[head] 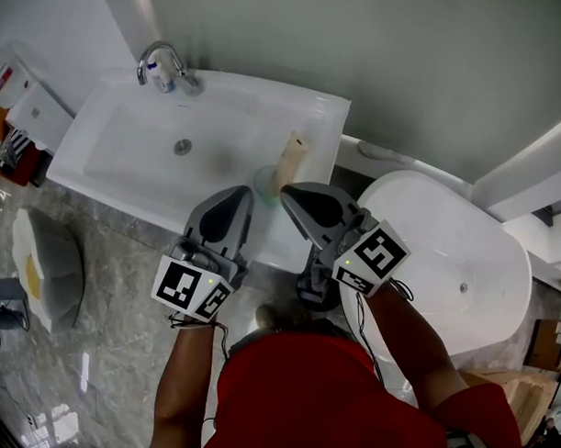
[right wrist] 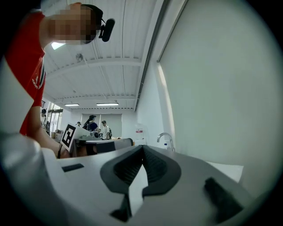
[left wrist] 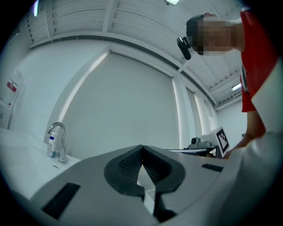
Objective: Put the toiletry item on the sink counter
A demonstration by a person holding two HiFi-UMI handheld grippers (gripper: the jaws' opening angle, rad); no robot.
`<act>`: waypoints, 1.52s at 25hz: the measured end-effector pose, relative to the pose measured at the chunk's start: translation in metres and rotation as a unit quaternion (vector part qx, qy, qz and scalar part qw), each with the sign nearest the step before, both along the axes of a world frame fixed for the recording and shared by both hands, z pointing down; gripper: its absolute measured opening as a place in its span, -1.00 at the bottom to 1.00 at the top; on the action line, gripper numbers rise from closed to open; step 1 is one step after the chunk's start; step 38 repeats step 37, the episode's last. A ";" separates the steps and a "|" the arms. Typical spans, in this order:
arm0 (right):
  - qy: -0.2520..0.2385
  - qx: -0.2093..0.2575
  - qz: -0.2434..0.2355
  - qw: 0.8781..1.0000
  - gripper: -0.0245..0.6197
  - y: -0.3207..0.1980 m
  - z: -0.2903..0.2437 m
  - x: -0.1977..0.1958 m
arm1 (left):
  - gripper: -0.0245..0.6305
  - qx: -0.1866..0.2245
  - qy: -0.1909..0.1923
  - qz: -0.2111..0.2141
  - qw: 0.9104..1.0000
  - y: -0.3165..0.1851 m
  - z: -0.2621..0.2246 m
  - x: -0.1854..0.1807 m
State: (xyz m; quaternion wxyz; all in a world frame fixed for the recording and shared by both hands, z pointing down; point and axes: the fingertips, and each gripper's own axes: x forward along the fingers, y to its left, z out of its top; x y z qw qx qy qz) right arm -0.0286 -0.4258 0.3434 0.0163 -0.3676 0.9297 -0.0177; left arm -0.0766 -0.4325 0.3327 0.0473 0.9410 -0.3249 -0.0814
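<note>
A tall beige toiletry item (head: 293, 157) stands on the right rim of the white sink counter (head: 323, 111), with a pale green round thing (head: 264, 182) at its foot. Just in front of it are both grippers, pointing toward the wall. My left gripper (head: 245, 194) is shut with nothing in it; in the left gripper view its ribbed pads (left wrist: 132, 162) meet at the tip. My right gripper (head: 287, 192) is shut and empty too, and in the right gripper view its pads (right wrist: 131, 165) touch. Neither gripper touches the item.
A chrome faucet (head: 161, 66) stands at the back left of the basin (head: 167, 144). A white oval tub (head: 447, 259) lies to the right. A grey and white object (head: 52, 263) sits on the marble floor at the left. People stand far off in the right gripper view.
</note>
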 end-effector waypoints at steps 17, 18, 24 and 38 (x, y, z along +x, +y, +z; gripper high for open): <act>-0.016 -0.015 -0.021 1.000 -0.84 0.043 -0.004 -0.010 | -0.87 -0.002 -0.004 0.021 1.000 0.040 -0.002 0.008; -0.017 -0.016 -0.022 1.000 -0.84 0.043 -0.004 -0.011 | -0.87 -0.002 -0.004 0.022 1.000 0.040 -0.002 0.008; -0.020 -0.015 -0.025 0.999 -0.84 0.046 -0.006 -0.014 | -0.87 0.000 -0.001 0.022 1.000 0.043 -0.005 0.008; -0.019 -0.017 -0.025 0.999 -0.84 0.047 -0.003 -0.015 | -0.87 -0.002 0.001 0.019 1.000 0.046 -0.001 0.006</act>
